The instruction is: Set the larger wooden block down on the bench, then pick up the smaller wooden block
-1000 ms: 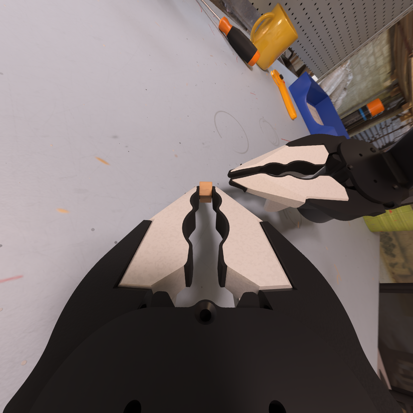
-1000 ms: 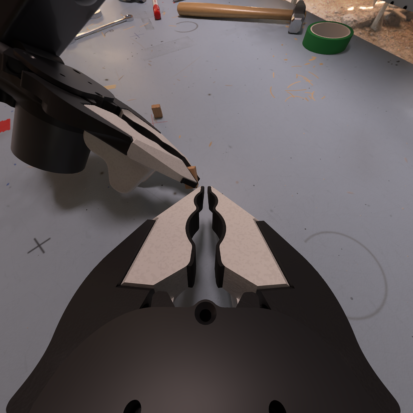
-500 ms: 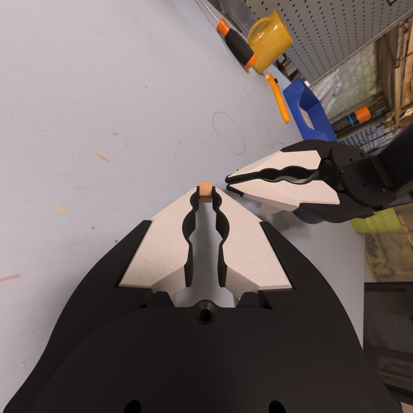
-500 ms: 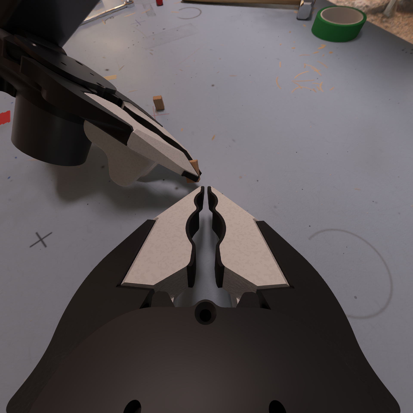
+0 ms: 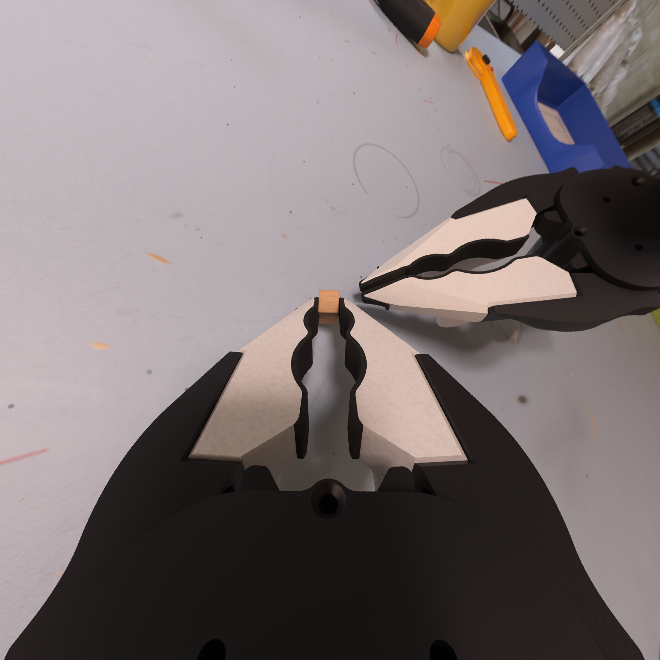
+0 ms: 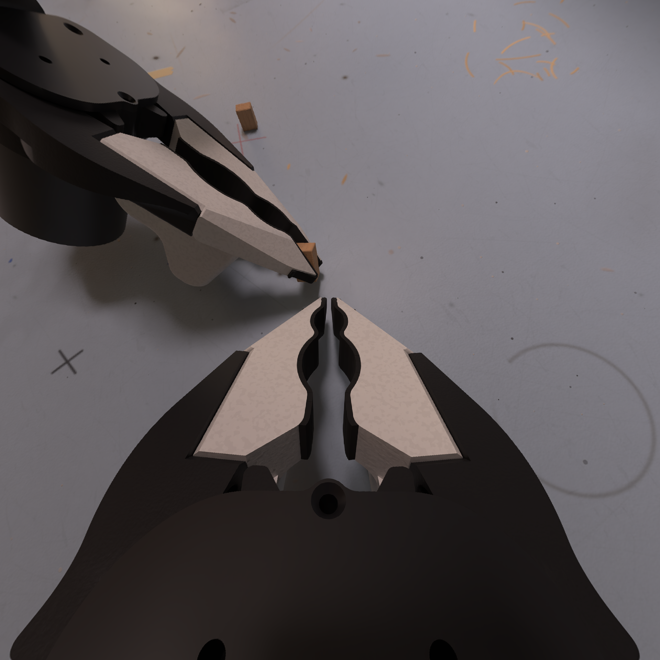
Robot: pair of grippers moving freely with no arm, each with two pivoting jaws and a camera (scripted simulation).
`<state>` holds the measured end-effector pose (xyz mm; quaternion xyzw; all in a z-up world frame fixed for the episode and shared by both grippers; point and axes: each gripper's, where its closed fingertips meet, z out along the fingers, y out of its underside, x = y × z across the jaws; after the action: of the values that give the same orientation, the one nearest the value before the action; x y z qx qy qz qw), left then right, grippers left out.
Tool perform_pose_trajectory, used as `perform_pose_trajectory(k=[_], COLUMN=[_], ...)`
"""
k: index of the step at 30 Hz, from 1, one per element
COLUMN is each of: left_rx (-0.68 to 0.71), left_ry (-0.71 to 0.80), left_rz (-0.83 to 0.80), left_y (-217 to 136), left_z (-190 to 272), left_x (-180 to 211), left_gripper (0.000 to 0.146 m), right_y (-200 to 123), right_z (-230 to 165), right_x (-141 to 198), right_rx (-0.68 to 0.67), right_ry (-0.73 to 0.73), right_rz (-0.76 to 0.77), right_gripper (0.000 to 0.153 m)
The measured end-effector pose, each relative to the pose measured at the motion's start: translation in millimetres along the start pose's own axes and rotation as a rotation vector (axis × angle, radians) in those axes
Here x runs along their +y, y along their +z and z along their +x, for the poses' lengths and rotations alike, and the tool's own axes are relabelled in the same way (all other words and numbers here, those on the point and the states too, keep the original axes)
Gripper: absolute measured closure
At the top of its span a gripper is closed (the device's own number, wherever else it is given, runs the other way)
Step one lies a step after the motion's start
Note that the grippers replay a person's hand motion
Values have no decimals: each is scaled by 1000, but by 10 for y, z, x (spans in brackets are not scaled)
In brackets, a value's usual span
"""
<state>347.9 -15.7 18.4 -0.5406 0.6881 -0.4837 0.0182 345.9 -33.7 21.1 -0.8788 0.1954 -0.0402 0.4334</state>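
Note:
My left gripper point(image 5: 328, 304) is shut on a small wooden block point(image 5: 328, 309), pinched at the very fingertips. In the right wrist view the left gripper point(image 6: 310, 268) comes in from the upper left, with the block point(image 6: 309, 254) held upright and its lower end close to the grey bench point(image 6: 464, 214); I cannot tell whether it touches. A second wooden block point(image 6: 246, 116) stands free on the bench beyond it, by a red cross mark. My right gripper point(image 6: 329, 300) is shut and empty, its tips just short of the left gripper's tips. It enters the left wrist view point(image 5: 362, 291) from the right.
At the far right of the bench are a yellow mug point(image 5: 457, 21), a black and orange screwdriver point(image 5: 414, 18), a yellow utility knife point(image 5: 491, 93) and a blue bin point(image 5: 557, 107). Wood shavings point(image 6: 525, 57) lie scattered far ahead of the right gripper.
Both grippers have dropped closer to the bench, keeping their tips near each other. The left gripper stays shut on its block and the right stays shut. The free block has not moved.

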Motion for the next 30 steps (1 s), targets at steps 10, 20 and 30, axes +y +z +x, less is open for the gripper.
perform_pose_trajectory(k=[10, 20, 30], left_rx=[-59, -84, -75], left_ry=[139, 191, 203], left_rz=[-83, -92, -101], left_y=[7, 16, 1], left_z=[-20, -8, -10], left_x=[63, 81, 92], left_gripper=[136, 136, 136], right_y=[44, 69, 87], right_z=[-8, -20, -31], right_x=[69, 48, 27], right_rx=[-15, -40, -70], right_ry=[8, 21, 37], right_rz=[-54, -55, -56], right_gripper=[150, 151, 151])
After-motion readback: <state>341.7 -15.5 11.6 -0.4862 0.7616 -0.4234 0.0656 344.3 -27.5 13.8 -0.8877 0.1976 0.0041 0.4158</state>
